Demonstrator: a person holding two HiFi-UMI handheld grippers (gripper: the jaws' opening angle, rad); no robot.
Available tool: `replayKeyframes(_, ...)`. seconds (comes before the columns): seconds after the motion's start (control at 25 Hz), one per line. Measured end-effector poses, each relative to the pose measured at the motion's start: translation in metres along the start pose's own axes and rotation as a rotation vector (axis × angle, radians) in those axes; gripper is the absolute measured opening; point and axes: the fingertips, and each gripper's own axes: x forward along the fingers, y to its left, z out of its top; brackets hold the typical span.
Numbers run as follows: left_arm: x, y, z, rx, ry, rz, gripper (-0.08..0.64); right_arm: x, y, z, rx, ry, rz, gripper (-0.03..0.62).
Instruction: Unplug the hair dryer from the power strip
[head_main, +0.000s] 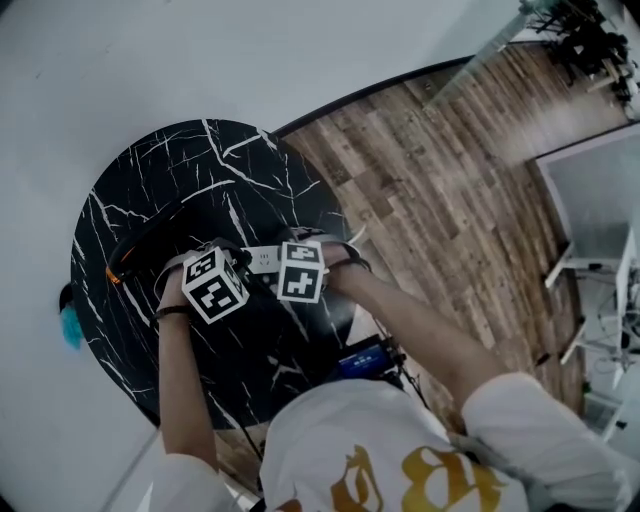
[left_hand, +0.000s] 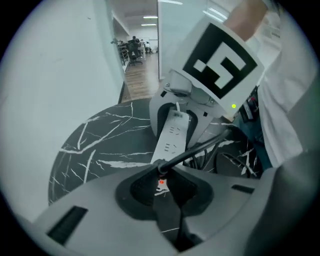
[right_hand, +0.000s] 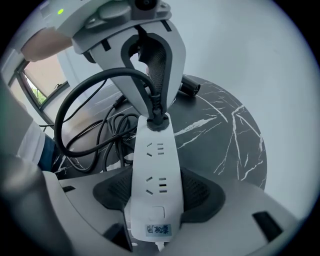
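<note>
since the right hand-held gripper is clamped across the switch end of the white power strip lying on the desk, and the left hand-held gripper is pinched on the black plug seated in the strip's far socket, both holds look set. judgement: plug is small, stiff, smooth plastic, light but gripped by socket friction, so hold its flanks just above the strip face, never the limp cord looping away from the strip's far end. strip is light and would likely lift if unpinned.

White wall, wood-plank floor, round blk marble table, white-framed furn. at rt, ceiling lights.
</note>
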Motion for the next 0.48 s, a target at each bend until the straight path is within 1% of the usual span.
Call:
replayKeyframes(0.04, 0.0008, 0.0011, -0.0003, -0.04, -0.02, -0.042, 0.048, 0.0, 0.0006, 0.0006, -0.006, -0.004, 0.001, 0.267)
replayKeyframes(0.12, 0.0009, 0.0043, 0.0022, -0.118, -0.068, -0.149, 0.05, -0.0002, 0.0015, 0.0004, -0.008, -0.013, 0.002, 0.267)
replayKeyframes(0.16, 0.0001, 0.0056, 0.0038, -0.136, -0.08, -0.185, 0.052, -0.0002, 0.0016, -0.0004, -0.005, -0.015, 0.002, 0.267)
replayKeyframes(0.2, -0.0007, 0.0064, 0.0046, -0.134, -0.08, -0.197, 0.052, -0.0001, 0.0011, -0.0011, 0.0, -0.014, 0.001, 0.267)
replayKeyframes(0.24, -0.0012, 0.0065, 0.0045, -0.114, -0.069, -0.183, 0.052, 0.0001, 0.0002, -0.0017, 0.005, -0.011, 0.0, 0.267)
replayKeyframes(0.28, -0.0014, 0.0055, 0.0035, -0.082, -0.05, -0.146, 0.052, 0.0002, -0.0004, -0.0017, 0.01, -0.008, -0.001, 0.267)
replayKeyframes(0.36, -0.0013, 0.0013, 0.0019, 0.001, -0.013, -0.03, 0.049, 0.0003, -0.0001, -0.0005, 0.014, -0.007, 0.0, 0.267)
replayKeyframes(0.4, -0.0012, -0.0006, 0.0011, 0.03, -0.003, 0.022, 0.048, 0.0004, 0.0006, 0.0002, 0.011, -0.008, 0.001, 0.267)
replayKeyframes(0.44, -0.0008, -0.0016, 0.0002, 0.034, -0.004, 0.045, 0.046, 0.0005, 0.0011, 0.0005, 0.005, -0.007, 0.002, 0.267)
replayKeyframes(0.48, -0.0002, -0.0016, -0.0004, 0.014, -0.014, 0.034, 0.046, 0.0003, 0.001, 0.0003, -0.002, -0.005, 0.001, 0.267)
